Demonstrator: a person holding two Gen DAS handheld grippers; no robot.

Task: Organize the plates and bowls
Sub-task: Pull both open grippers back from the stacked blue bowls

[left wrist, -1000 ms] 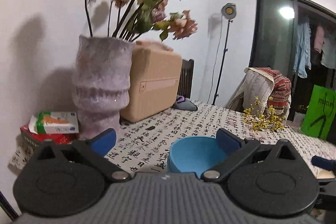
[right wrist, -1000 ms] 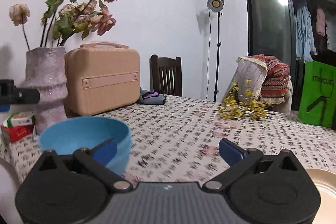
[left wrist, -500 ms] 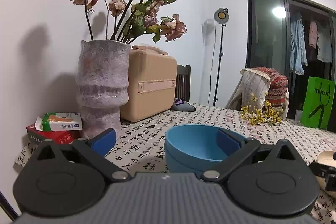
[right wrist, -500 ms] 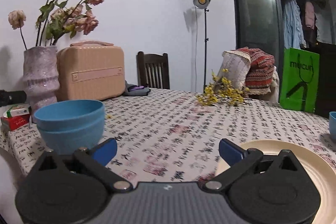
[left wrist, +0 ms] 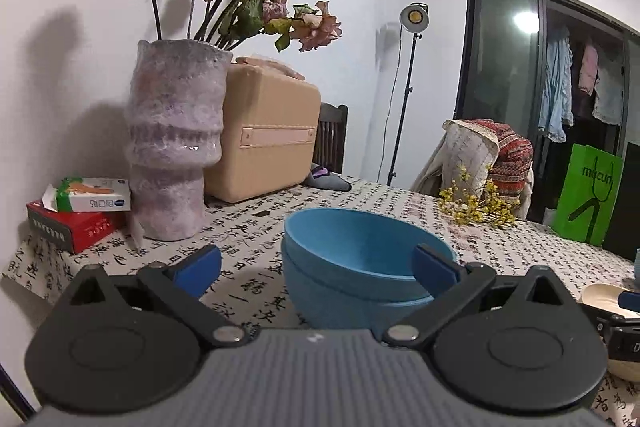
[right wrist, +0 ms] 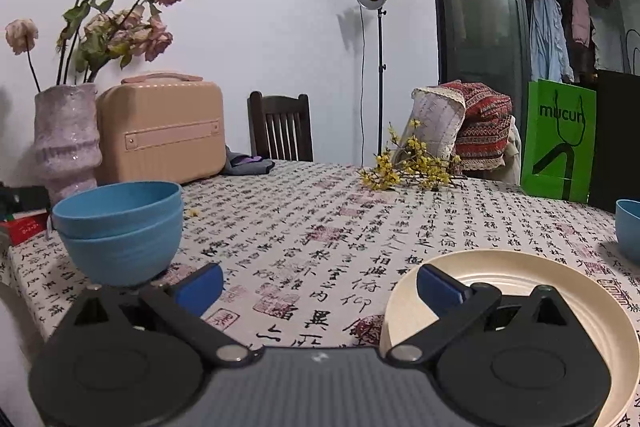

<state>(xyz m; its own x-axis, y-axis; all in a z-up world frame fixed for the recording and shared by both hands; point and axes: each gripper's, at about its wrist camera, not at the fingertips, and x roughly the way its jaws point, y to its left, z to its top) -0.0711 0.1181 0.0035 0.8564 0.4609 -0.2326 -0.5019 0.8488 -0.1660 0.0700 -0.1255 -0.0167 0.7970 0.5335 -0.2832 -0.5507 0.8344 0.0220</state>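
Note:
Two blue bowls (left wrist: 360, 267) sit nested on the patterned tablecloth; the right wrist view shows the bowl stack (right wrist: 120, 227) at the left. My left gripper (left wrist: 316, 265) is open just in front of the stack, its right finger overlapping the rim and holding nothing. A cream plate (right wrist: 520, 287) lies flat near the table's front right, and the plate (left wrist: 600, 299) also appears at the left wrist view's right edge. My right gripper (right wrist: 320, 287) is open, its right finger over the plate's left rim. Another blue bowl (right wrist: 628, 227) stands at the far right.
A tall purple vase (left wrist: 172, 147) with dried roses, a beige case (left wrist: 264, 147) and a red box (left wrist: 68, 227) topped by a small carton crowd the table's left end. Yellow flower sprigs (right wrist: 408, 175) lie at the back. A dark chair (right wrist: 280, 127) and a green bag (right wrist: 560, 143) stand beyond.
The blue bowl came down and now rests nested in the second blue bowl. The left gripper has drawn back slightly. The right gripper swung right, bringing the cream plate under its right finger.

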